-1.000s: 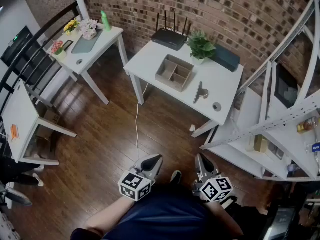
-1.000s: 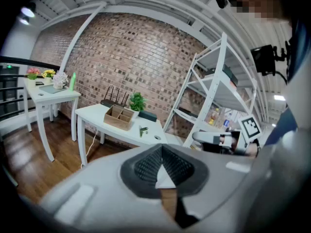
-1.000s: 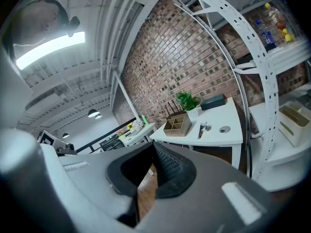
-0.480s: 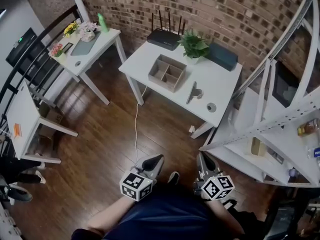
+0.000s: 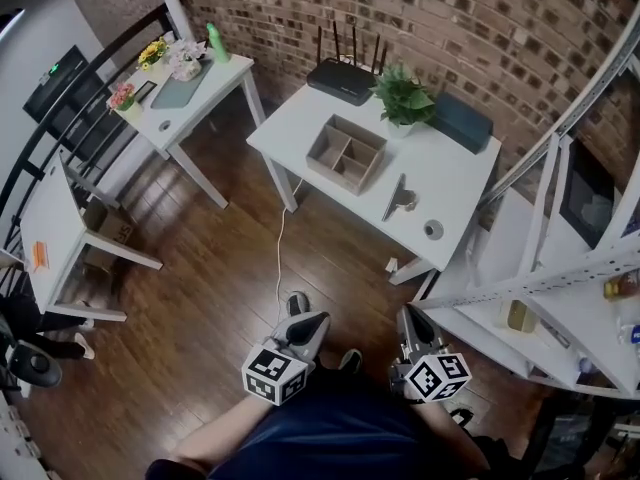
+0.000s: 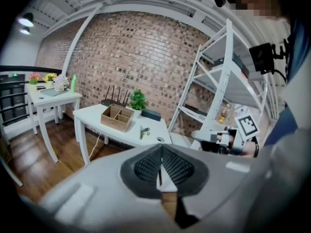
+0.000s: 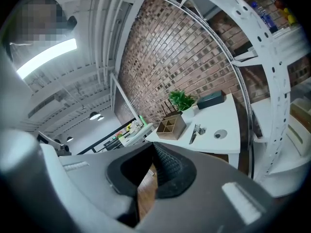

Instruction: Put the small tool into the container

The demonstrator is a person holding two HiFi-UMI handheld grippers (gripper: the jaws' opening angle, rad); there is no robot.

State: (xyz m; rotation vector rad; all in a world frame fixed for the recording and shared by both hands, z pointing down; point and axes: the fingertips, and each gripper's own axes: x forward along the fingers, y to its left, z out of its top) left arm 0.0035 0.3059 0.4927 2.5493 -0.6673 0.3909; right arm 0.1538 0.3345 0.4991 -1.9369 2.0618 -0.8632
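Observation:
A small grey tool (image 5: 400, 197) (image 6: 144, 131) (image 7: 195, 131) lies on the white table (image 5: 450, 193), to the right of a brown wooden container (image 5: 346, 154) (image 6: 117, 117) (image 7: 171, 125) with several compartments. Both grippers are held low near the person's body, far from the table. My left gripper (image 5: 307, 324) (image 6: 160, 174) is shut with nothing in it. A little to its right, my right gripper (image 5: 410, 323) (image 7: 153, 166) is shut and empty too.
On the table stand a black router (image 5: 341, 76), a potted plant (image 5: 404, 94) and a dark box (image 5: 460, 121). A second white table (image 5: 190, 83) with flowers and a green bottle is at the left. White shelving (image 5: 560, 258) rises at the right. A cable (image 5: 279, 258) crosses the wooden floor.
The view has shifted slightly, so the table sits a little lower and to the right in frame. Both grippers stay shut near the body.

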